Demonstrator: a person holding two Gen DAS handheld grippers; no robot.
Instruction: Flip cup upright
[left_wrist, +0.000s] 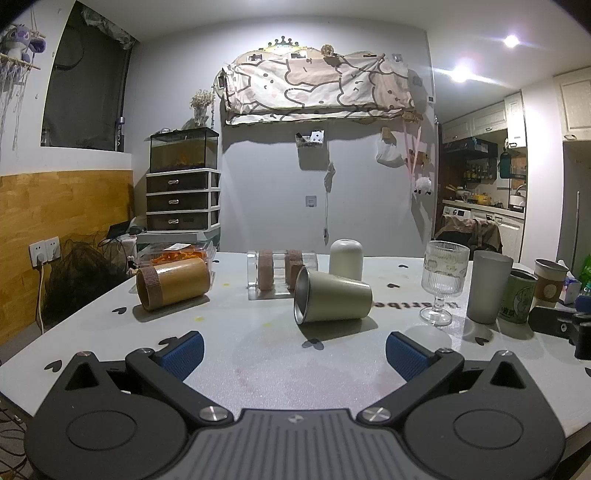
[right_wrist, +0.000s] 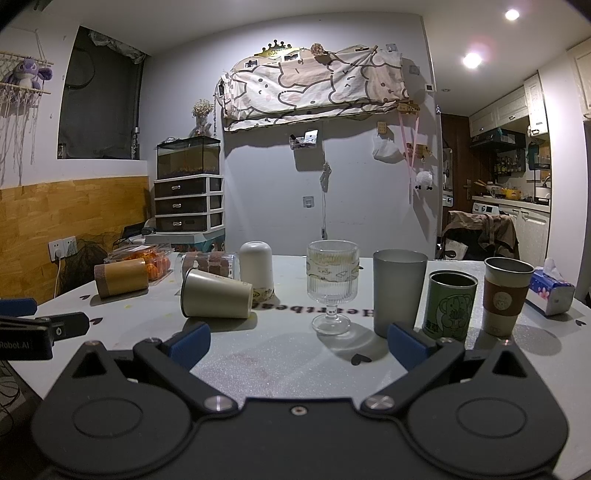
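A beige metal cup (left_wrist: 332, 301) lies on its side on the white table (left_wrist: 258, 369), mouth toward the left and toward me; it also shows in the right wrist view (right_wrist: 216, 294). My left gripper (left_wrist: 295, 352) is open and empty, a short way in front of the cup. My right gripper (right_wrist: 299, 345) is open and empty, in front of a ribbed stem glass (right_wrist: 332, 284). A brown bamboo cup (left_wrist: 171, 282) lies on its side at the left, and a clear glass (left_wrist: 280, 271) lies on its side behind the beige cup.
A white cup (left_wrist: 346, 258) stands upside down behind the beige one. At the right stand a frosted grey tumbler (right_wrist: 399, 291), a green printed cup (right_wrist: 450, 306) and a sleeved paper cup (right_wrist: 506, 295). A tissue pack (right_wrist: 552, 291) lies far right. A tray of oranges (right_wrist: 147, 264) is far left.
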